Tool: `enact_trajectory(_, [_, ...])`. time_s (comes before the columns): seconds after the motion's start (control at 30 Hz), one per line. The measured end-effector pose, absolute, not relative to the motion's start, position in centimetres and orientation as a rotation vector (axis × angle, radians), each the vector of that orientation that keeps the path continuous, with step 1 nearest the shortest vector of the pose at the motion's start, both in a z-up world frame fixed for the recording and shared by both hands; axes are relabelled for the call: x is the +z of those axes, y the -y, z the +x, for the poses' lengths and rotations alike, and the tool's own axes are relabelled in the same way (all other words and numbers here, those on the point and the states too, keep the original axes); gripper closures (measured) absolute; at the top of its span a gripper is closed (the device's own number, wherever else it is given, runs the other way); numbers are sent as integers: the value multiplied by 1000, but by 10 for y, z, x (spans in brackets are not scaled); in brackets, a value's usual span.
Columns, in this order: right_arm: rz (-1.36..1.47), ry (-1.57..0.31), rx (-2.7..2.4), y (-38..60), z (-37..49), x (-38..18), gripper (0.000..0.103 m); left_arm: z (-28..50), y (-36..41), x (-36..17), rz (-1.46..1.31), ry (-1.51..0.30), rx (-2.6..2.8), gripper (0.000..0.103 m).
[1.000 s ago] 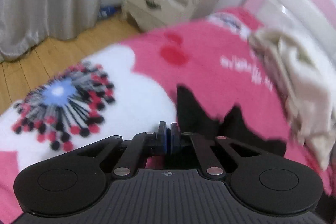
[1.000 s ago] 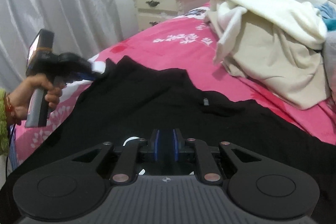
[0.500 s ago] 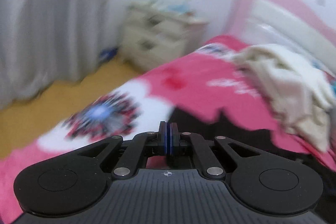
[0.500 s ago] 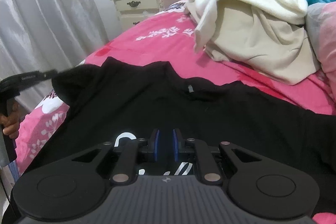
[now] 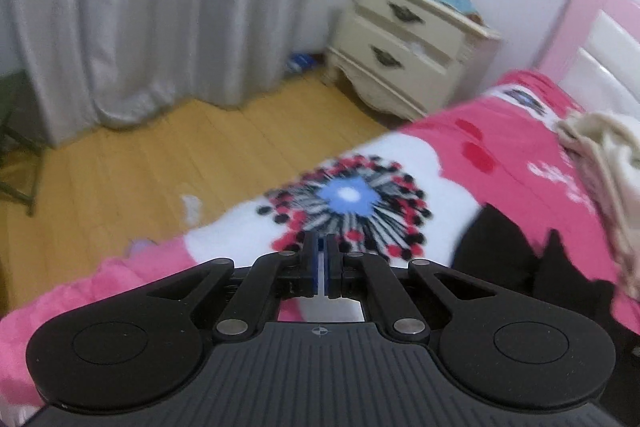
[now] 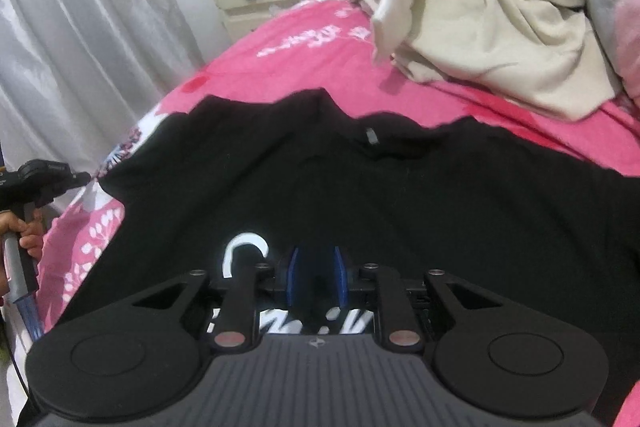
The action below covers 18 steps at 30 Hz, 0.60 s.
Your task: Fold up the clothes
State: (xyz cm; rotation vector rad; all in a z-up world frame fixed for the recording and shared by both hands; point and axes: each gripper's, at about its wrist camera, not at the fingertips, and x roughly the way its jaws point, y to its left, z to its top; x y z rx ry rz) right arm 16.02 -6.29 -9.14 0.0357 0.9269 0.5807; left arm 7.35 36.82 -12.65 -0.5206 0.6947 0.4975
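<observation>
Black T-shirt (image 6: 360,195): spread on pink bedspread (image 6: 304,59). Left gripper (image 5: 321,247): pressed together, empty, at shirt's 9 o'clock. Right gripper (image 6: 316,267): opening over shirt, nothing pinched.

Left wrist view: low over the bed (image 5: 512,151) edge, facing nightstand (image 5: 404,39) at 1 o'clock. Right wrist view: close above the black shirt (image 6: 360,195), facing headboard end. Shared: nightstand, curtain (image 5: 160,7), cream laundry pile (image 6: 480,7).
</observation>
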Motion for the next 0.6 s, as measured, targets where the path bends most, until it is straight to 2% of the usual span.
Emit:
enact_trajectory(0.07, [25, -900, 638, 49, 168, -84, 79, 76, -371, -127, -592, -717, 404, 99])
enact_trajectory(0.13, [0, -862, 729, 21, 181, -72, 78, 86, -367, -131, -651, -766, 303, 82])
enact_trajectory(0.17, [-10, -848, 772, 4, 189, -68, 74, 88, -364, -133, -671, -778, 281, 79])
enact_trajectory(0.2, [-8, -851, 803, -16, 201, -67, 69, 89, -362, -136, -687, -786, 263, 78])
enact_trajectory(0.27, [19, -889, 838, -58, 228, -69, 66, 89, -359, -138, -682, -780, 268, 78])
enact_trajectory(0.43, [102, -1028, 805, -147, 286, -104, 65, 86, -359, -146, -689, -758, 253, 78])
enact_trajectory(0.6, [-70, -1067, 738, -220, 309, -126, 59, 82, -365, -151, -709, -739, 216, 79])
